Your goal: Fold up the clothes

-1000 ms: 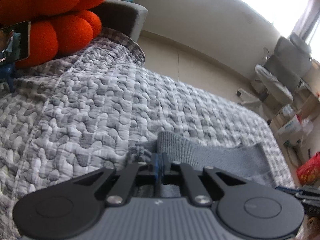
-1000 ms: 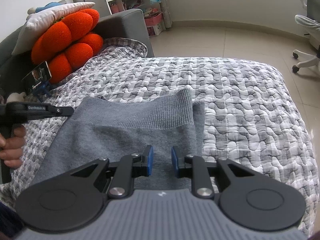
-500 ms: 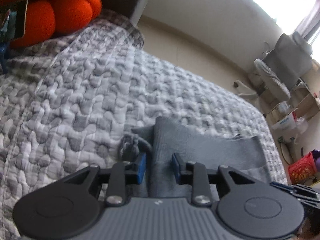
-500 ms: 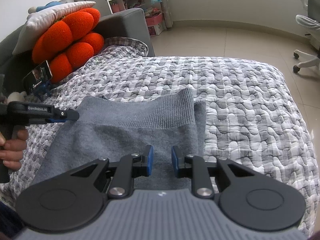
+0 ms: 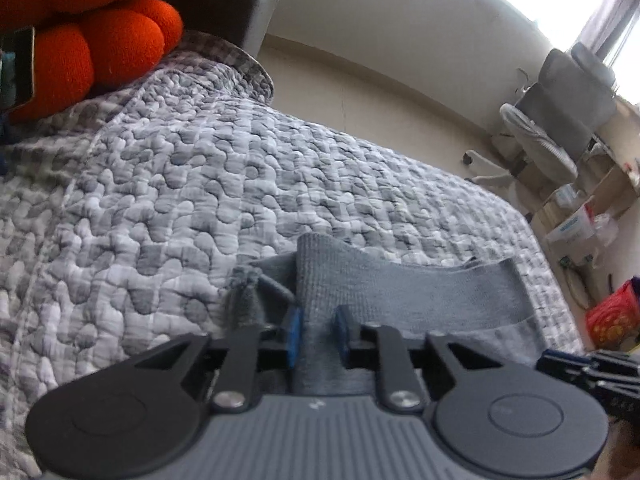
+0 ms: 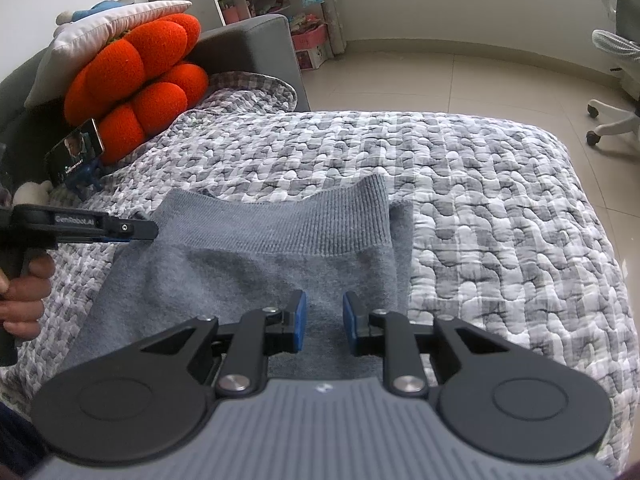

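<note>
A grey knit garment [image 6: 248, 272] lies flat on the quilted cover [image 6: 480, 200], its ribbed band at the far end. My left gripper [image 5: 318, 332] is at the band's left corner [image 6: 168, 208]. Its jaws are closing, and a fold of the grey fabric [image 5: 400, 292] fills the gap between the blue pads. In the right wrist view the left gripper [image 6: 136, 231] comes in from the left, held by a hand [image 6: 24, 292]. My right gripper [image 6: 325, 322] sits over the garment's near part, pads apart, with flat fabric showing between them.
An orange lobed cushion [image 6: 136, 80] and a phone on a small stand [image 6: 76, 152] sit at the far left by the grey sofa arm [image 6: 248, 52]. An office chair [image 6: 616, 80] stands on the tiled floor to the right. The cover's edge drops off at right.
The left gripper was shut at the band's corner, opened half a second ago, and now has narrowed onto a fold of the band. The right gripper has not moved.
</note>
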`<action>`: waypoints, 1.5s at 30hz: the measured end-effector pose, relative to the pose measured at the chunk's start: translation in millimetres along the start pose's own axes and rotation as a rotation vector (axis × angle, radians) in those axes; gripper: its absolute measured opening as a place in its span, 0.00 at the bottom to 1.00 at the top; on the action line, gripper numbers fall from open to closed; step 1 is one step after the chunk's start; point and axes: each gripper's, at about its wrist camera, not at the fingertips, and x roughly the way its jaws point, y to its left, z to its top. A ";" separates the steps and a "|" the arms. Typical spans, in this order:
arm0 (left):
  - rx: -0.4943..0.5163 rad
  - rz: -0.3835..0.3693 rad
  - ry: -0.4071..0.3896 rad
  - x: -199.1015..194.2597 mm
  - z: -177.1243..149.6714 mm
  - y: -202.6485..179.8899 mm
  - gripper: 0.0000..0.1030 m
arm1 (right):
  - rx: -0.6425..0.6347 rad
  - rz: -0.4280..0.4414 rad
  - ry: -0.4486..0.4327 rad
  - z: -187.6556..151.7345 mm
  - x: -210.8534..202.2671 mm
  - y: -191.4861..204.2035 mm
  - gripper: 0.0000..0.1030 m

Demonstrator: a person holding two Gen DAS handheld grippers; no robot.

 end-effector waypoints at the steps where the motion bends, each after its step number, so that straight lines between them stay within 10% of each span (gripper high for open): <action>1: 0.001 0.007 -0.008 -1.1 0.0 0.1 0.06 | -0.001 0.000 0.001 -0.2 0.4 0.5 0.24; 21: -0.029 0.021 -0.066 -14.1 2.4 9.6 0.00 | 0.005 -0.001 -0.006 0.5 -2.1 -0.7 0.24; 33: -0.096 -0.045 -0.033 -7.8 3.0 12.4 0.30 | -0.003 -0.003 -0.003 1.1 2.3 4.6 0.24; 35: -0.067 -0.033 -0.031 -5.3 1.6 7.8 0.28 | -0.005 -0.001 -0.002 1.4 3.4 5.1 0.24; 37: -0.026 0.000 -0.029 -2.7 -0.2 1.9 0.06 | -0.007 -0.003 -0.001 1.4 4.2 5.9 0.24; 45: -0.026 0.023 -0.071 -17.6 3.5 4.3 0.04 | -0.007 -0.001 -0.008 0.8 2.1 3.8 0.24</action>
